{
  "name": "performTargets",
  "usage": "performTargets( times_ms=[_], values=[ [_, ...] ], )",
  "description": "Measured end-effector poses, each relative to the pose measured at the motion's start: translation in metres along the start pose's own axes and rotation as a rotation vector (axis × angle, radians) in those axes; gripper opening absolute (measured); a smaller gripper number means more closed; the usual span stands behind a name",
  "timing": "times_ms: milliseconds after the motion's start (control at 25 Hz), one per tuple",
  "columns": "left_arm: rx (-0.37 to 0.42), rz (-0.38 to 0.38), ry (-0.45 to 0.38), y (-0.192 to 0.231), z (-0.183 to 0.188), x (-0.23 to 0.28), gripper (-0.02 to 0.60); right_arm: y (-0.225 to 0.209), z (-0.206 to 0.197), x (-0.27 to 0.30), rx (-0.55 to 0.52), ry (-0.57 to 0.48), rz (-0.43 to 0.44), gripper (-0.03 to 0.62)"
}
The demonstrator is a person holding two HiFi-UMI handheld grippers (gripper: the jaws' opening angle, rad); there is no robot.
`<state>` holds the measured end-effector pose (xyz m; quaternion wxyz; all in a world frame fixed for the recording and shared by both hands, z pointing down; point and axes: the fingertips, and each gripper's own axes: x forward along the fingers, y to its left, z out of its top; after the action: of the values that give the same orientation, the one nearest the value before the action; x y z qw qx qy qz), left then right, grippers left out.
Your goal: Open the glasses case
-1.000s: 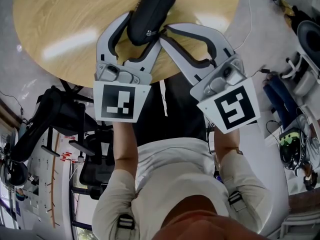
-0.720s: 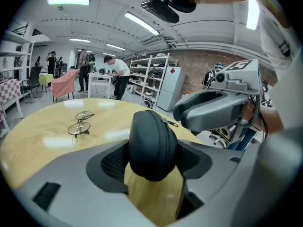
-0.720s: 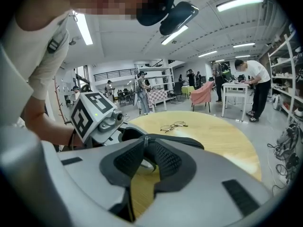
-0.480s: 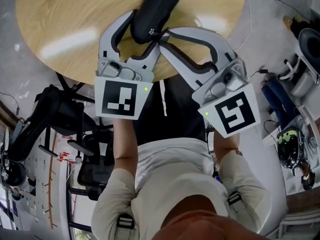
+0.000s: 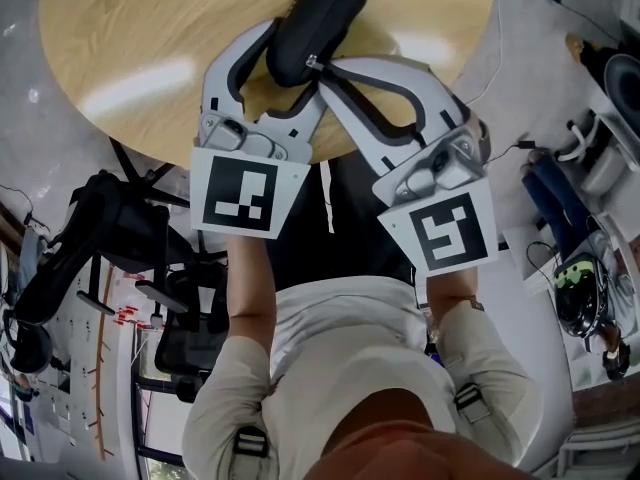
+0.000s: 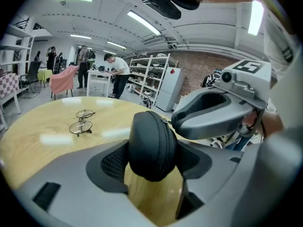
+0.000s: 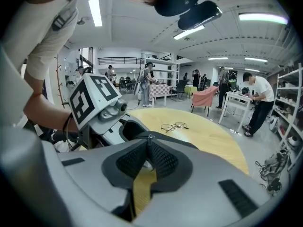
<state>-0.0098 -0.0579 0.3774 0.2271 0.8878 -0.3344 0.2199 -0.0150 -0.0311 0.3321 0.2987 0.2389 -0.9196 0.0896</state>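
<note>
The glasses case (image 5: 335, 8) is at 12 o'clock in the head view, above the near part of the round wooden desk (image 5: 130, 48). Its long axis runs from about 7 o'clock to 1 o'clock. The rounded near end points toward us at 7 o'clock, and the far end, which has a small loop, points away at 1 o'clock. We cannot tell whether the far end rests on the desk. The left gripper (image 6: 151, 161) has its jaws wide apart, but they are closed on that near end, with one pad pressing on each side of the shell. The right gripper (image 7: 149, 150) has its jaws together on the small metal zipper pull (image 7: 150, 137), which sits at the seam on the case's 3 o'clock side. We judge the case to be light, with a half-stiff shell under a matte black cover, so it should not slip between the pads and should give only a little when pressed. The sides of the shell look like the right place to hold it, away from the zipper line, so that the seam stays free. The pull is the tricky part, we think: it is tiny and smooth, it may slide out, and it should be drawn along the seam, not away from it. A pair of glasses (image 6: 81, 122) lies on the desk, well apart from the case, at about 10 o'clock from it in the left gripper view.
</note>
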Motion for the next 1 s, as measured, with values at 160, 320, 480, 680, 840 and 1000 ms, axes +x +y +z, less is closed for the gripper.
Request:
performTargets(
  times_ms=[160,320,480,680,840,1000],
  values=[
    [0.002,0.000,0.011,0.002,0.000,0.001,0.305,-0.003,0.002,-0.001,0.010,-0.003,0.021,0.044],
    [0.011,-0.010,0.003,0.002,0.001,0.002,0.305,-0.005,0.002,-0.002,0.078,-0.002,0.030,0.043],
    [0.011,-0.011,-0.001,0.002,0.003,-0.001,0.305,-0.006,0.006,-0.003,0.141,-0.020,0.034,0.041],
    [0.016,-0.009,-0.002,0.003,0.004,-0.001,0.305,-0.008,0.009,-0.003,0.171,-0.029,0.024,0.040],
    [0.028,-0.011,-0.006,0.002,0.002,-0.002,0.305,-0.008,0.009,-0.003,0.211,-0.033,0.033,0.038],
    [0.048,-0.022,-0.025,0.002,0.002,-0.004,0.304,-0.009,0.013,-0.003,0.257,-0.071,0.052,0.037]
  ],
)
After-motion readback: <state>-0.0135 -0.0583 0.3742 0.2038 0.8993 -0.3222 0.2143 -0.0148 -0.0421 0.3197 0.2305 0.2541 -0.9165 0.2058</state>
